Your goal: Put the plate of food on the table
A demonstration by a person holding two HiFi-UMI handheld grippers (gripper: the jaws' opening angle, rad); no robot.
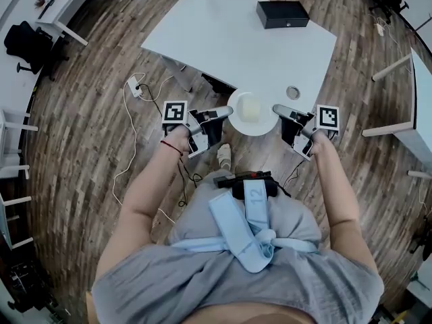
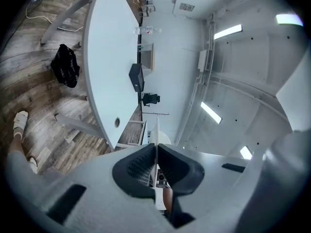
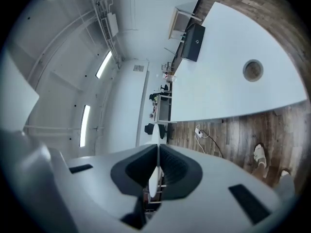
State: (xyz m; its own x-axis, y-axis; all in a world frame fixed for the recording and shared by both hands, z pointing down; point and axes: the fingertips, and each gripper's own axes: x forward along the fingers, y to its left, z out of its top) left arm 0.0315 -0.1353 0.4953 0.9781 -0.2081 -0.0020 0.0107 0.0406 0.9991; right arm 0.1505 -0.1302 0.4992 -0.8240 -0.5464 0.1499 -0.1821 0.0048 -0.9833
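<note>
Grey shirt (image 1: 236,268), person's, nearest. Next, left gripper (image 1: 226,113): jaws clamped on rim of plate (image 1: 260,128). Opposite, right gripper (image 1: 278,111): jaws clamped on the other rim. White plate carries pale food (image 1: 250,108), at near edge of white table (image 1: 229,39); contact unclear. Farther on the table, black box (image 1: 282,13).

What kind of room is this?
Probably an office or a lab: a big white table, a black office chair by another desk, and a power strip on the wooden floor.
</note>
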